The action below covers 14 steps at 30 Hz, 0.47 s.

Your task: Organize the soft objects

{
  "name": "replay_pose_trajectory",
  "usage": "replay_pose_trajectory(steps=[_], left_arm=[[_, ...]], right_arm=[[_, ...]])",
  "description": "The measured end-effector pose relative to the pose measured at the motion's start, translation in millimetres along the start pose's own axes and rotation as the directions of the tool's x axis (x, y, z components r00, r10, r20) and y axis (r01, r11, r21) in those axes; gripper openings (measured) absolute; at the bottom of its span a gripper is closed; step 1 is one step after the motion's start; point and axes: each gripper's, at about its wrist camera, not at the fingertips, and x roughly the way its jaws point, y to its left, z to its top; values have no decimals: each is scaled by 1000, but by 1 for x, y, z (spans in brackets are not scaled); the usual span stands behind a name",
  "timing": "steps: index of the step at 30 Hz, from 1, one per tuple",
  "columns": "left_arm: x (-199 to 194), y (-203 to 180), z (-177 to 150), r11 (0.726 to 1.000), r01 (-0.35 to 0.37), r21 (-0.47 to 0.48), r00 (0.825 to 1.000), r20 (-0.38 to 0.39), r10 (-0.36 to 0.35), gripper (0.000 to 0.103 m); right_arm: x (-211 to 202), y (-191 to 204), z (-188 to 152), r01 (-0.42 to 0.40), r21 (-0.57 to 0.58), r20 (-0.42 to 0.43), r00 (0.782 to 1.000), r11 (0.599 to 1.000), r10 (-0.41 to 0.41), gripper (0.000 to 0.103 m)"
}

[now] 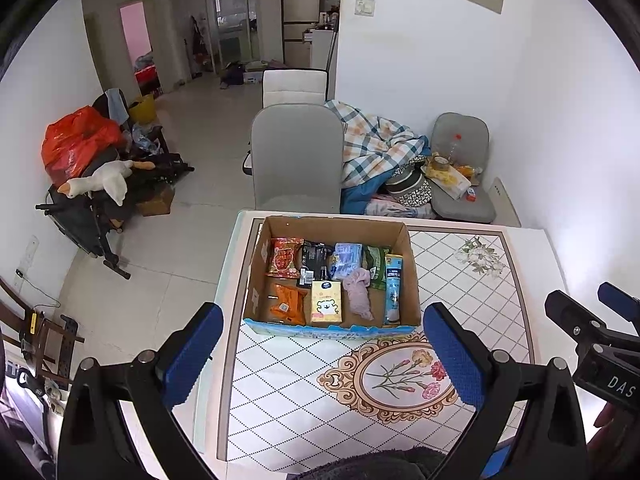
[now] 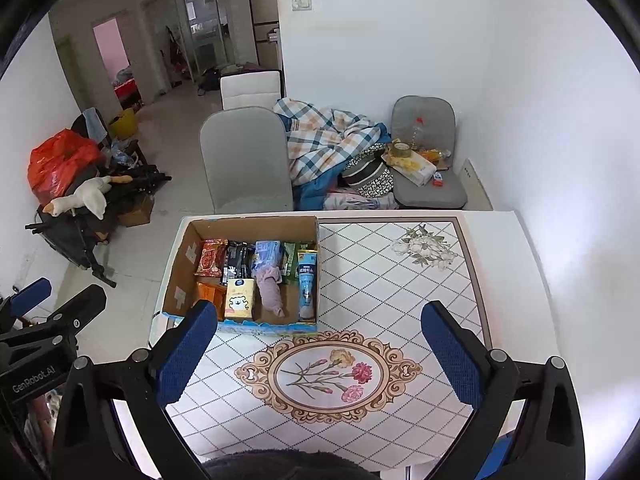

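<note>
An open cardboard box (image 1: pixel 256 264) (image 2: pixel 180 272) stands at the far left part of the table. In it lie a pink soft cloth (image 1: pixel 358 290) (image 2: pixel 270 286), a yellow tissue pack (image 1: pixel 326 306) (image 2: pixel 239 299), orange and red snack packs, a blue soft pack (image 1: pixel 347 260) and a tall blue tube (image 1: pixel 393 290). My left gripper (image 1: pixel 320 356) is open and empty, held above the table in front of the box. My right gripper (image 2: pixel 320 354) is open and empty, above the flower medallion to the right of the box. Each gripper shows at the edge of the other's view.
The table (image 2: pixel 400 280) has a white tiled-pattern top with a flower medallion (image 2: pixel 328 372). A grey chair (image 1: pixel 296 160) stands behind the box. Another chair with a checked blanket (image 1: pixel 372 144) and clutter stands at the back right wall. A dark fuzzy item (image 2: pixel 288 466) lies at the near edge.
</note>
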Motion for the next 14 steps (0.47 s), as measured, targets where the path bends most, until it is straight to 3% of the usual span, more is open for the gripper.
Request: replay_pose_trajectory(steps=[14], left_arm=[[2, -5, 0, 1000, 4, -4, 1000, -2, -4, 103]], right_arm=[[-1, -1, -1, 9, 8, 9, 1000, 1000, -9, 103]])
